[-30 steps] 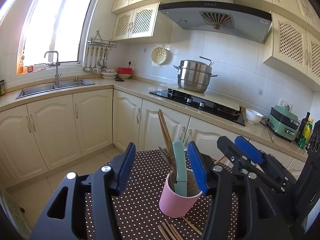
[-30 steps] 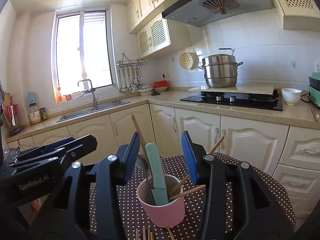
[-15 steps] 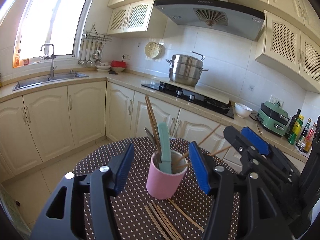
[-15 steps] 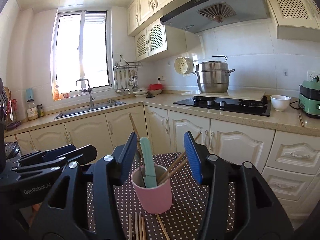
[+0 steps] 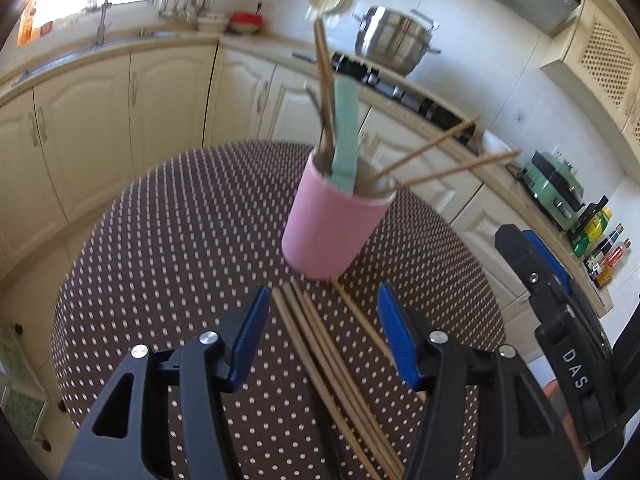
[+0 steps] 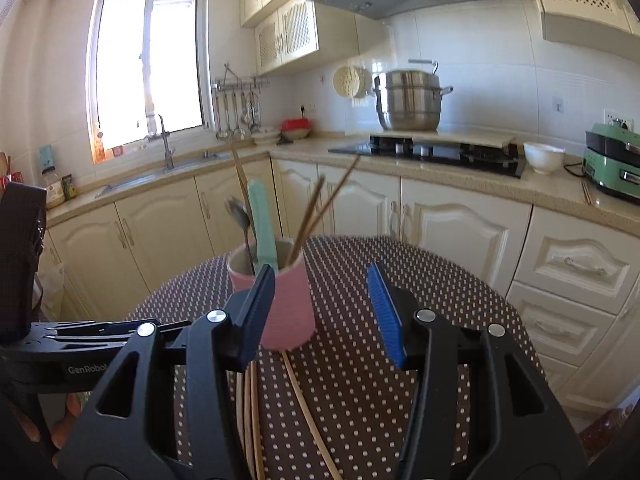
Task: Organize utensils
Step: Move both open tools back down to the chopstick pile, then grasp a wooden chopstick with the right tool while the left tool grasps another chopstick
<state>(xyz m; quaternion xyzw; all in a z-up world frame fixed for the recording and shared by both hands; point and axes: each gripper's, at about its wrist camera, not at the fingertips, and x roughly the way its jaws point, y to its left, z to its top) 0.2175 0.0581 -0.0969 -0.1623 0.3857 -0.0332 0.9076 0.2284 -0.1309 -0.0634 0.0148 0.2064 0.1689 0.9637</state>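
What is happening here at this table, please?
A person holding a gripper in each hand is tidying utensils. The pink cup on the dotted tablecloth already holds some chopsticks, a spoon and a green-handled tool. More loose chopsticks lie in front of it. The left gripper hangs open over them; the right gripper is open and empty.

A: What lay between the fingers of the left gripper [image 5: 319, 330]?

B: Loose wooden chopsticks [image 5: 320, 354] lay flat on the dotted tablecloth [image 5: 168, 240], untouched; the jaws stood apart above them.

A: And toward twelve o'clock?

B: A pink cup [image 5: 334, 226] stood upright, holding a green handle [image 5: 346, 136] and more chopsticks. The right gripper [image 5: 544, 264] appeared at three o'clock.
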